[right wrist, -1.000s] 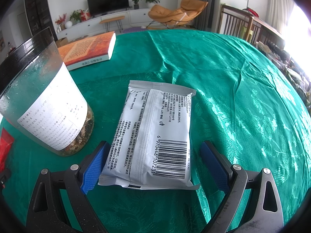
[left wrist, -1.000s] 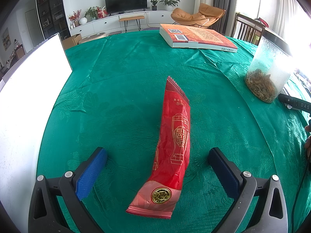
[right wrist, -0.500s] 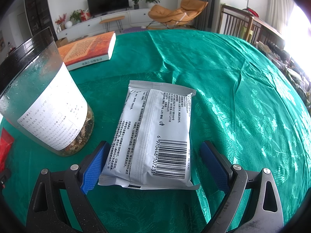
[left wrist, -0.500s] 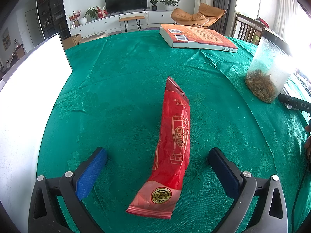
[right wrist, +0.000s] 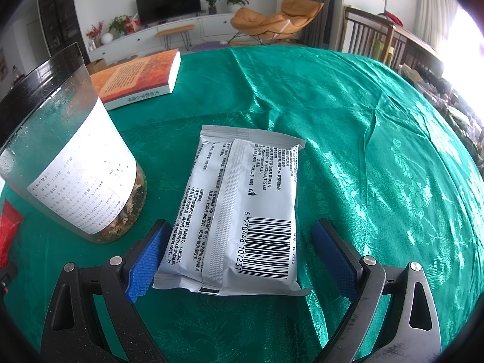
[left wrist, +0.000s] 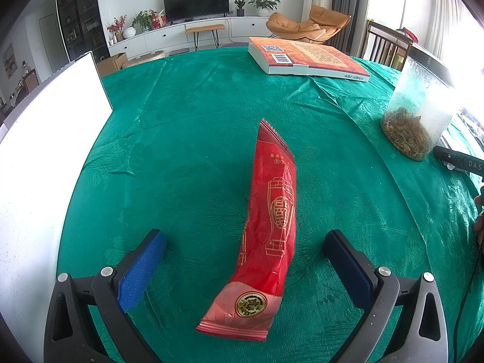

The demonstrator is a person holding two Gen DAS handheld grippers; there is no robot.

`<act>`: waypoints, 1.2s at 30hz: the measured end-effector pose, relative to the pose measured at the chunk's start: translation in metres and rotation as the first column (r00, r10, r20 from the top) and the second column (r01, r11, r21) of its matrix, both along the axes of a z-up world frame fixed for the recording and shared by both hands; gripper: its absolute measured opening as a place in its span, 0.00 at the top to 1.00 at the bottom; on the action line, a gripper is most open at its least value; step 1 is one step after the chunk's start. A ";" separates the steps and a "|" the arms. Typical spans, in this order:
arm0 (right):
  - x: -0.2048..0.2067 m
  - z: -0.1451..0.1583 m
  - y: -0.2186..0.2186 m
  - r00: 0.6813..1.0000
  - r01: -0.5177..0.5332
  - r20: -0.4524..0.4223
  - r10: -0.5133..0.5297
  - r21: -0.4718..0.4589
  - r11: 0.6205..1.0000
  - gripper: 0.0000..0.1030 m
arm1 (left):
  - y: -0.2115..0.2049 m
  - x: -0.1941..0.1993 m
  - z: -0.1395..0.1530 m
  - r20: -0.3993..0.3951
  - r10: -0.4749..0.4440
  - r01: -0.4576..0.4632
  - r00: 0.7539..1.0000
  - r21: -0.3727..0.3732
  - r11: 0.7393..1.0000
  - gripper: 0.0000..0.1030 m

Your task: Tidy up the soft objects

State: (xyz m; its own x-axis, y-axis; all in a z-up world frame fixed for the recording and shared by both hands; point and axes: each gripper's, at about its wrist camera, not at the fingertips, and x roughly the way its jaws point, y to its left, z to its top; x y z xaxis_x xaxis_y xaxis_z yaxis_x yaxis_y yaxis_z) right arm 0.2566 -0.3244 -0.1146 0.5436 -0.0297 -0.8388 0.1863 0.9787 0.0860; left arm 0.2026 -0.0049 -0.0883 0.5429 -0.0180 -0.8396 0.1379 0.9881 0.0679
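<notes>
A long red snack packet (left wrist: 269, 224) lies on the green tablecloth, its near end between the fingers of my left gripper (left wrist: 245, 260). The left gripper is open and does not touch it. A white soft pack with a barcode (right wrist: 239, 211) lies flat between the fingers of my right gripper (right wrist: 242, 248). The right gripper is open; its left pad is close against the pack's edge, the right pad stands apart. A corner of the red packet (right wrist: 9, 227) shows at the left edge of the right wrist view.
A clear jar with a black lid (right wrist: 66, 163) stands just left of the white pack; it also shows at the right in the left wrist view (left wrist: 420, 112). An orange book (left wrist: 305, 60) lies at the far side. A white board (left wrist: 45, 157) stands at left.
</notes>
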 end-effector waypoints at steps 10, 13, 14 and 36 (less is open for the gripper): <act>0.000 0.000 0.000 1.000 0.000 0.001 0.000 0.000 1.000 0.07 | 0.000 0.005 0.002 -0.063 -0.023 0.023 0.998 0.007 1.000 0.00; 0.001 -0.001 0.000 1.000 -0.003 -0.002 0.003 -0.005 1.000 0.07 | 0.004 0.010 0.008 -0.162 -0.015 0.018 0.987 0.012 1.000 0.00; 0.001 -0.001 0.000 1.000 -0.007 -0.005 0.007 -0.006 1.000 0.07 | 0.004 0.009 0.010 -0.162 -0.018 0.020 0.987 0.010 1.000 0.00; 0.005 0.197 0.085 0.965 -0.254 0.090 0.248 0.068 0.965 0.35 | 0.079 -0.041 0.183 0.119 -0.036 0.061 0.992 -0.217 0.974 0.84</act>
